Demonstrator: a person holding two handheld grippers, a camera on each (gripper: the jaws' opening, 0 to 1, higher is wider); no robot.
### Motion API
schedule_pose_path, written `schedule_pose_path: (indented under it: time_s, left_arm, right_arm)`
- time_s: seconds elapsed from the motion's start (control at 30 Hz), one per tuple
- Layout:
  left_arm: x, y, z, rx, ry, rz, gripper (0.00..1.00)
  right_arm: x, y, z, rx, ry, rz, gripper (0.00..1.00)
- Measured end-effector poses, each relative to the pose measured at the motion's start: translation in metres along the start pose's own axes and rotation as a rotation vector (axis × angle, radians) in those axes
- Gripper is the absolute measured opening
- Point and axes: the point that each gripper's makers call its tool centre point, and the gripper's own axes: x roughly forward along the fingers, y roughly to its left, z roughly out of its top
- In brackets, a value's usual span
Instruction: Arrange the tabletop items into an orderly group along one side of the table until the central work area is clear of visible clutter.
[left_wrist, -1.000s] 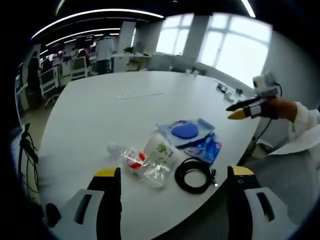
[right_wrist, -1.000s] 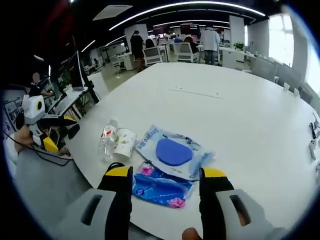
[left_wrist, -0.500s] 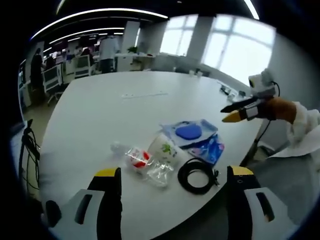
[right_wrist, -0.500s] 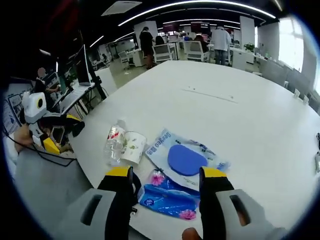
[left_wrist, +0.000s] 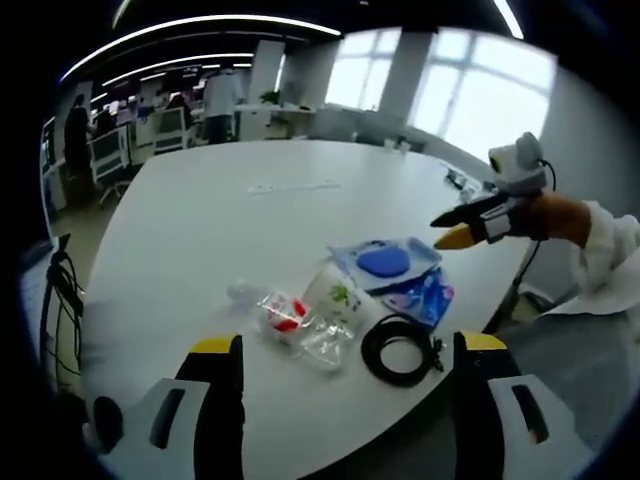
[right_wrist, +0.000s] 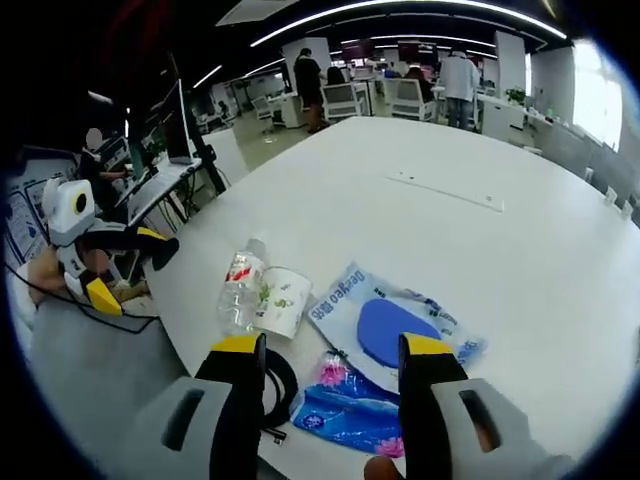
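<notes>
Already the items sit bunched near one edge of the white table (left_wrist: 200, 230), so the step in hand looks like the approach — choosing what to tidy first, not carrying anything. The left gripper (left_wrist: 345, 375) hangs above the table edge with its yellow-tipped jaws wide apart and nothing between them; the right gripper (right_wrist: 330, 375) is likewise spread and empty, poised over the near end of the pile.

In the left gripper view the cluster reads clearly: a crumpled clear plastic bottle (left_wrist: 285, 320) with a red label lies on its side, touching a tipped paper cup (left_wrist: 335, 295) printed with green leaves. Just beside the cup lies a coiled black cable (left_wrist: 400, 348), and beyond it a flat wipes pack (left_wrist: 385, 262) with a blue oval lid, partly overlapping a smaller blue packet (left_wrist: 425, 297) with pink flowers.

From the right gripper view the same things appear closer, with the blue packet nearest that gripper's jaws and the cable partly hidden behind one jaw. The far stretch of table is mostly bare apart from a thin strip (right_wrist: 445, 190) near its middle.

The next move probably calls for lowering one gripper onto a single item — the packet looks handiest for the right — and closing on an edge without dragging the overlapping pack.
</notes>
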Motion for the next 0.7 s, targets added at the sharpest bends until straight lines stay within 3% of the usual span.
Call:
schedule_pose_path:
  time_s: [0.6, 0.7]
  left_arm:
    - [0.0, 0.004, -0.004, -0.003, 0.019, 0.016, 0.83]
    - [0.0, 0.004, -0.004, -0.039, 0.009, 0.004, 0.83]
  right_arm:
    - [0.032, 0.016, 0.001, -0.026, 0.036, 0.063, 0.5]
    - [0.038, 0.023, -0.002, -0.037, 0.055, 0.079, 0.5]
